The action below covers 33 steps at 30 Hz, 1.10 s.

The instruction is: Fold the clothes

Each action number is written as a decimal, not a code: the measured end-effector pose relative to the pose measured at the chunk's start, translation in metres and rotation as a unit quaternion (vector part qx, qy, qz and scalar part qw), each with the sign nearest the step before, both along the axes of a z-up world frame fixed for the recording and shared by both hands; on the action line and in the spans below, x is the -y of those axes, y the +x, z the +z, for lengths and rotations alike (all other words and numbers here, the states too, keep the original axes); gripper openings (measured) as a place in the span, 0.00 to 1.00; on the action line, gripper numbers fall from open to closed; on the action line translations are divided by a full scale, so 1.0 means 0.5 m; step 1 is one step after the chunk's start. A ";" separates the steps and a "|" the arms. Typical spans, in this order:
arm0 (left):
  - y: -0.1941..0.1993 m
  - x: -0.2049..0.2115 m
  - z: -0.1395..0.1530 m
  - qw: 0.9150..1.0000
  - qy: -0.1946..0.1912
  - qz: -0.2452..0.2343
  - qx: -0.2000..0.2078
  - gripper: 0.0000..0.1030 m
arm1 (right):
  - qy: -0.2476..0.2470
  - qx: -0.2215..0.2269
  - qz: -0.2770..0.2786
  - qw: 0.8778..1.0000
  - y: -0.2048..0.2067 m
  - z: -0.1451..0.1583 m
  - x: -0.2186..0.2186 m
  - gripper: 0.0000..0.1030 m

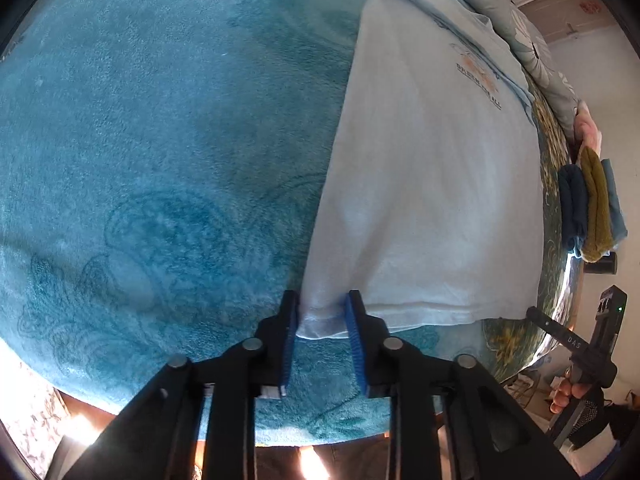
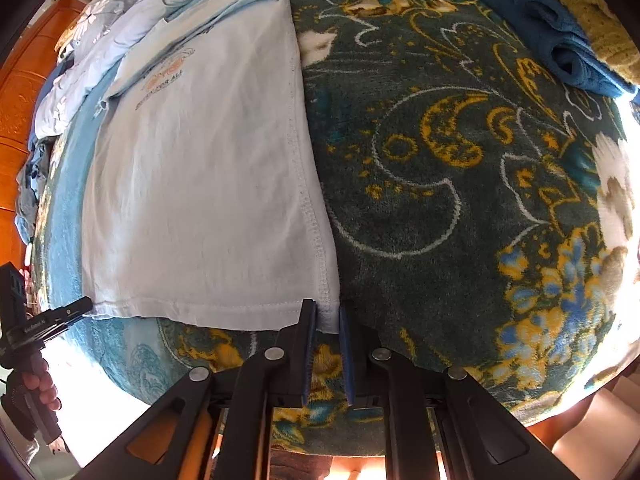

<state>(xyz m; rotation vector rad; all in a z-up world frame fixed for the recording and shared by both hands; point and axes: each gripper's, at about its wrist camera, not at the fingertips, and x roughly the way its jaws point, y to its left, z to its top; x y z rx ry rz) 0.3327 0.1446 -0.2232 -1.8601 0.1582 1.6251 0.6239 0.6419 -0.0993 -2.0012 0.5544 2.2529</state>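
A pale blue T-shirt with a small chest print lies flat on the bed, its hem toward me. In the left wrist view my left gripper points steeply down at the hem's left corner, and its blue pads pinch the bunched cloth. The right wrist view shows the same T-shirt with my right gripper shut on the hem's right corner, by the stitched side seam. Each view catches the other tool at its edge, held in a gloved hand.
The shirt lies across a teal fleece blanket and a dark floral blanket. A stack of folded dark blue and mustard clothes sits at the far right. Crumpled light blue bedding and an orange wooden headboard lie beyond.
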 end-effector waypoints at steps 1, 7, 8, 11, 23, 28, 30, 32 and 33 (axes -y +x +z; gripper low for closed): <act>0.002 -0.003 0.001 1.000 0.002 -0.005 0.002 0.10 | 0.003 0.001 0.003 1.000 -0.005 0.000 0.007 0.10; 0.010 -0.041 0.021 1.000 0.014 -0.015 -0.001 0.04 | -0.006 0.006 -0.005 1.000 -0.016 0.003 0.010 0.06; 0.008 -0.037 0.027 1.000 0.018 -0.011 -0.001 0.03 | -0.004 0.009 -0.004 1.000 -0.018 0.006 0.010 0.06; -0.001 -0.020 0.048 0.999 0.034 0.004 0.001 0.03 | -0.005 0.007 -0.001 1.000 -0.017 0.024 0.001 0.05; -0.083 -0.024 0.181 0.994 0.101 0.032 -0.019 0.03 | -0.017 -0.026 -0.007 1.000 -0.079 0.147 -0.016 0.05; -0.119 -0.068 0.230 0.991 0.124 0.033 -0.034 0.03 | -0.013 -0.051 -0.005 0.999 -0.126 0.207 -0.029 0.05; -0.143 -0.090 0.245 0.990 0.129 0.036 -0.041 0.03 | -0.014 -0.060 -0.003 0.998 -0.154 0.226 -0.030 0.05; -0.170 -0.114 0.259 0.989 0.132 0.034 -0.049 0.03 | -0.017 -0.071 -0.004 0.997 -0.189 0.243 -0.032 0.05; -0.184 -0.126 0.267 0.989 0.133 0.033 -0.052 0.03 | -0.017 -0.075 -0.003 0.997 -0.203 0.254 -0.035 0.05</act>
